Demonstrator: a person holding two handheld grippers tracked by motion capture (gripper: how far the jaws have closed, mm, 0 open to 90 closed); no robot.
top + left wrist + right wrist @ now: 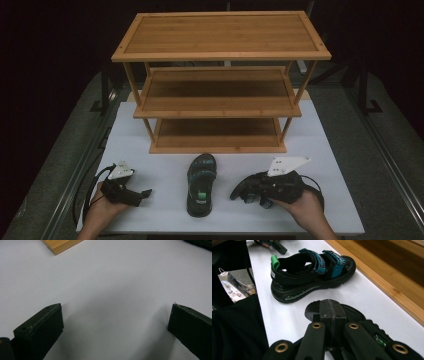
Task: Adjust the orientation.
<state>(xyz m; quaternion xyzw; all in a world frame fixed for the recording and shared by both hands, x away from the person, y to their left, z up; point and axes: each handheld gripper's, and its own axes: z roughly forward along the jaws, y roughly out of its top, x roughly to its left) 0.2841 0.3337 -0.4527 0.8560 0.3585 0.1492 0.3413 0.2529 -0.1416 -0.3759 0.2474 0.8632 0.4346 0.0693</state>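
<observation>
A black sandal with teal straps [201, 184] [312, 275] lies on the white table, heel toward me, in front of the wooden shoe rack [220, 97]. My right gripper [250, 192] [332, 312] is shut on a second black sandal [241, 190] [355, 312], which sticks out to the left past the jaws, to the right of the first sandal. Its sole with a green cushion shows under the jaws. At the left, my left gripper [143, 194] [116, 315] rests low over the bare table, jaws wide apart with nothing between them.
The rack has three shelves, all bare; its bottom shelf edge [387, 277] [61, 245] sits just beyond the sandals. The white table [325, 200] has free room to both sides of the rack. Dark floor and rails surround it.
</observation>
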